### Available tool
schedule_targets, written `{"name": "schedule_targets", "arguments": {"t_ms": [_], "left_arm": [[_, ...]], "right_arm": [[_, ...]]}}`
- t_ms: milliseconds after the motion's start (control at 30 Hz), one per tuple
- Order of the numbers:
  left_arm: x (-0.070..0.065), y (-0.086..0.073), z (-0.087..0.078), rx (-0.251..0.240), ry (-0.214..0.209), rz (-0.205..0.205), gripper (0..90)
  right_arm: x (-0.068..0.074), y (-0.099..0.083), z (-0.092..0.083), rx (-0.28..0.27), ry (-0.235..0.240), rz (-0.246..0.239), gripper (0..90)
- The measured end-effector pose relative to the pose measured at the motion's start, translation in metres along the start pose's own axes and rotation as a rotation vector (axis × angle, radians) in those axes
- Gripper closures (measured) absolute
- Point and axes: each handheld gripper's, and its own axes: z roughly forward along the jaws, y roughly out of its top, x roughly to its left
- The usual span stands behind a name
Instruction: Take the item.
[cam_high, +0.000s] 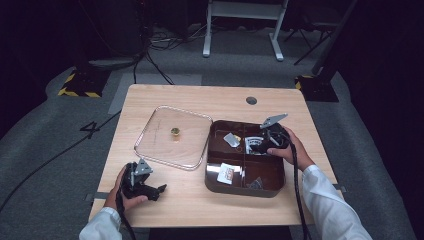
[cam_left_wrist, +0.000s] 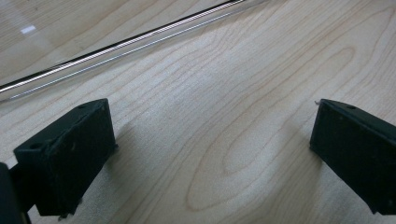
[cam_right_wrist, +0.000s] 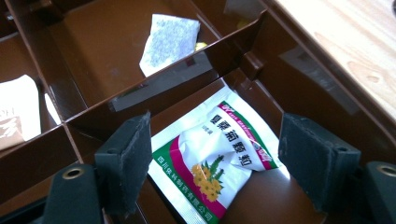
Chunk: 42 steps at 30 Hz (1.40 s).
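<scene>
A brown divided box (cam_high: 239, 191) sits on the right half of the wooden table (cam_high: 200, 210). My right gripper (cam_high: 260, 146) reaches into its far right compartment. In the right gripper view the gripper (cam_right_wrist: 212, 140) is open, its pads either side of a white sachet (cam_right_wrist: 210, 158) with a green and magenta border and yellow flowers. The sachet lies flat on the compartment floor and neither pad presses on it. My left gripper (cam_high: 159, 192) rests near the table's front left, open (cam_left_wrist: 210, 140) over bare wood with nothing between its fingers.
A clear lid (cam_high: 170, 145) with a small gold knob (cam_high: 175, 132) lies left of the box; its rim (cam_left_wrist: 116, 46) runs just beyond my left gripper. A grey-white sachet (cam_right_wrist: 170, 42) lies in the far left compartment and a white packet (cam_high: 226, 173) in the near left one.
</scene>
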Motion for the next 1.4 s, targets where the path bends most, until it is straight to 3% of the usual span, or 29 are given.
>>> {"name": "schedule_targets", "arguments": {"t_ms": [200,300,833,967,1100,1200,1300,1400], "left_arm": [[0.000,0.000,0.000,0.000,-0.001,-0.004,0.1],[0.000,0.000,0.000,0.000,0.000,0.000,0.2],[0.000,0.000,0.000,0.000,-0.001,-0.003,0.1],[0.000,0.000,0.000,0.000,0.000,-0.001,0.1],[0.000,0.000,0.000,0.000,0.000,0.000,0.1],[0.000,0.000,0.000,0.000,0.000,0.000,0.1],[0.000,0.000,0.000,0.000,0.000,-0.001,0.2],[0.000,0.000,0.000,0.000,0.000,0.000,0.2]], "right_arm": [[0.001,0.003,0.010,0.052,-0.025,-0.016,24.5],[-0.002,0.006,0.014,0.095,-0.043,0.004,24.4],[-0.001,0.013,0.029,0.262,-0.053,-0.016,17.9],[-0.002,0.014,0.031,0.279,-0.050,-0.005,18.9],[-0.002,0.014,0.030,0.276,-0.029,-0.012,25.4],[-0.003,0.012,0.027,0.243,-0.014,-0.010,43.6],[-0.001,0.013,0.026,0.238,-0.017,-0.032,47.2],[-0.001,0.012,0.026,0.227,-0.005,-0.030,56.8]]}}
